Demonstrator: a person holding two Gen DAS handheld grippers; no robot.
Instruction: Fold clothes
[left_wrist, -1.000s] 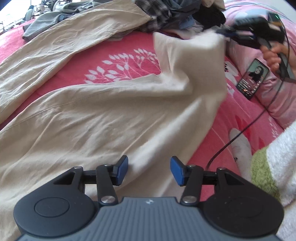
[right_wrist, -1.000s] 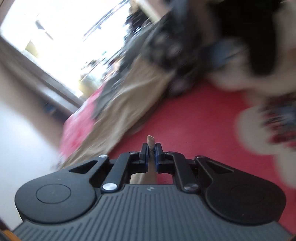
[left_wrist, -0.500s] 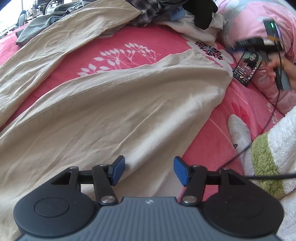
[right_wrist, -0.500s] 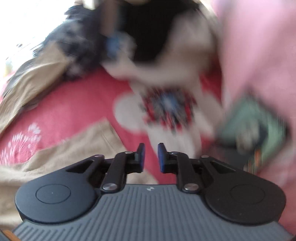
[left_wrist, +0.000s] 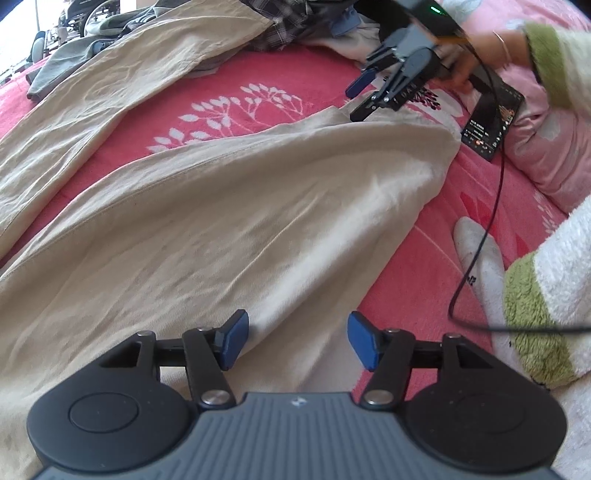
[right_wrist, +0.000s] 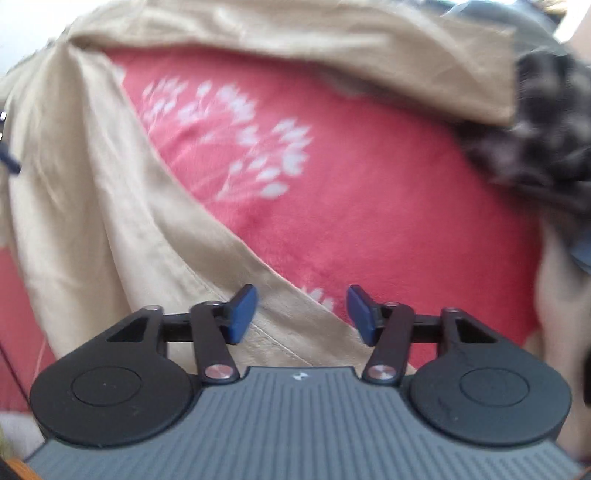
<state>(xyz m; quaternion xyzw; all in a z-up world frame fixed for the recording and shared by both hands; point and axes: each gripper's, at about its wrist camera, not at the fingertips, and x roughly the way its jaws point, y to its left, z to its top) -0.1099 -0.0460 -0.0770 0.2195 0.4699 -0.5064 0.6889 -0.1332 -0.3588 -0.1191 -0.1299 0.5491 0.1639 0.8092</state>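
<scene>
Beige trousers lie spread on a red bedspread, one leg running to the far left, the other towards me. My left gripper is open and empty, just above the near part of the cloth. My right gripper shows at the far right of the left wrist view, open, at the leg's hem end. In the right wrist view, which is blurred, the right gripper is open over the hem edge of the trousers.
A heap of dark and plaid clothes lies at the back. A phone lies by a pink pillow at right. A black cable runs over a white sock. A fleecy white-green sleeve is at right.
The right gripper let go of the lifted trouser leg, which now lies flat. It opened wide and swung back to the hem. The left gripper stayed open, almost still.
</scene>
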